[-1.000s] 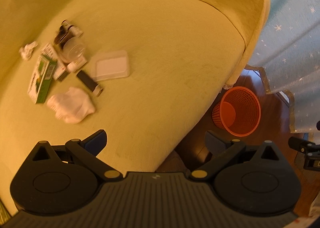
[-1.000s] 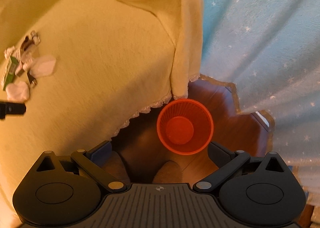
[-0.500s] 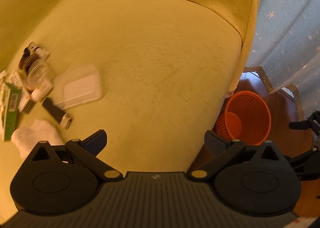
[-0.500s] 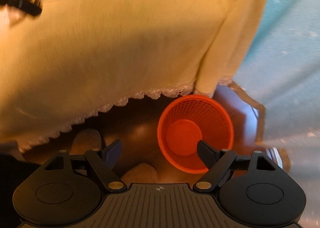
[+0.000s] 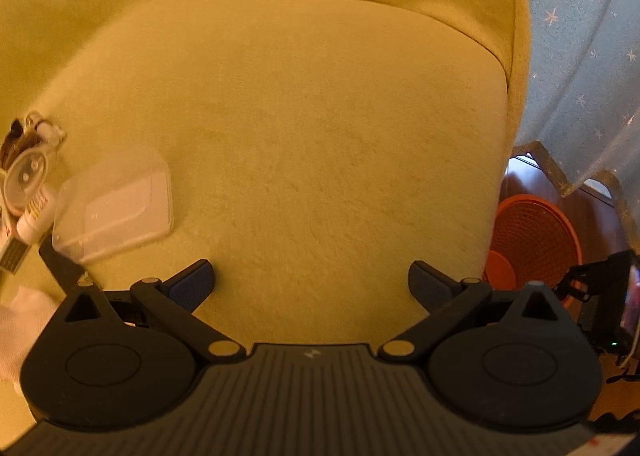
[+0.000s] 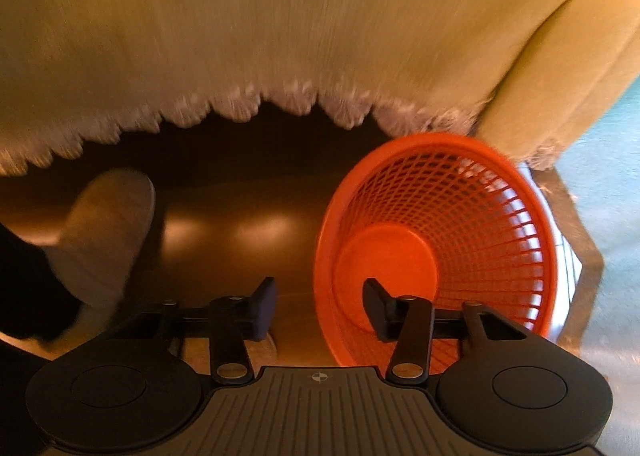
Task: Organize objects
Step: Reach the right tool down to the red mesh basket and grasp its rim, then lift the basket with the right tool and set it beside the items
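closing right gripper (image 6: 316, 308) straddling orange basket (image 6: 460, 184) rim, nothing pinched; left gripper (image 5: 310, 282) wide open.

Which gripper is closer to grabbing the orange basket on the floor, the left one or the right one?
Right. The right gripper straddles the orange basket rim, jaws closing, one finger inside, one outside. The left gripper hangs open over the yellow sofa seat, the basket off to its side.

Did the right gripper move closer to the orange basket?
Yes. The right gripper came down toward the orange basket, whose near rim now sits between its closing jaws; they are not yet pressing on it.
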